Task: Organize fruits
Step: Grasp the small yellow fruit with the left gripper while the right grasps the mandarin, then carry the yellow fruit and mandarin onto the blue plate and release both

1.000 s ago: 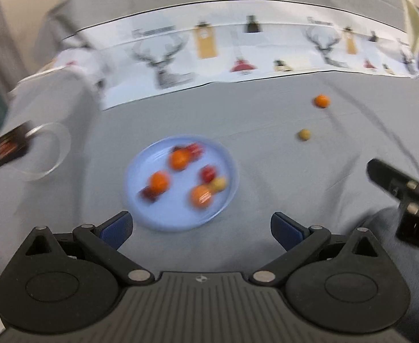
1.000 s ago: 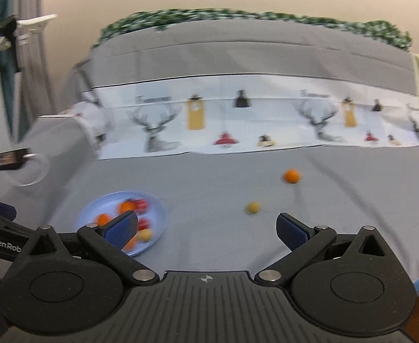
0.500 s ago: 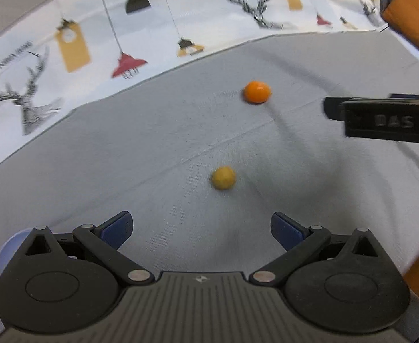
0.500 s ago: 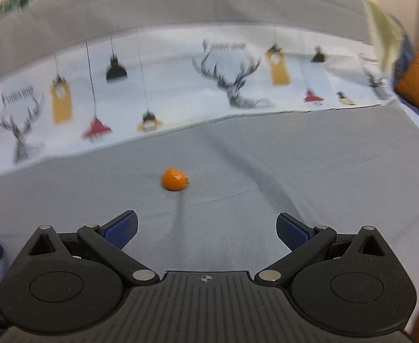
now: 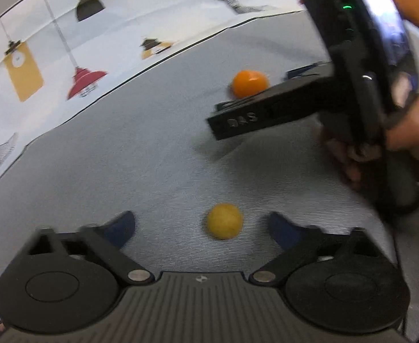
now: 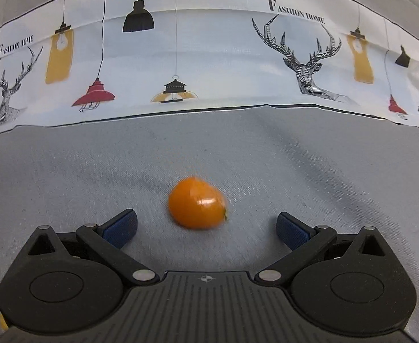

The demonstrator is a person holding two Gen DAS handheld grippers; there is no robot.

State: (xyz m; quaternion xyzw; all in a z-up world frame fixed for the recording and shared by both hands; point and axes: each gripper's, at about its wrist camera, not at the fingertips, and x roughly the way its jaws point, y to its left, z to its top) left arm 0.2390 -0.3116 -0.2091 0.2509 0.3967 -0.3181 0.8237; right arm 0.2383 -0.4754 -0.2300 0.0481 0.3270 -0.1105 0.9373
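Fruit lies on the grey cloth (image 6: 323,171); the yellow ball (image 5: 224,221) sits between the closing fingers of the left gripper (image 5: 200,225), not touched. The right gripper (image 6: 206,225) stands released; the orange (image 6: 197,202) lies just ahead, between its fingers, untouched.

Grey cloth surface (image 6: 295,157), white band printed with deer and lamps (image 6: 209,65)

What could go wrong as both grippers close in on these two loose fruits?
The left gripper is closing with the yellow fruit off-centre, nearer one pad; it may roll away. The orange fruit lies free before the open right gripper and could be nudged. The two grippers work close together and might collide.
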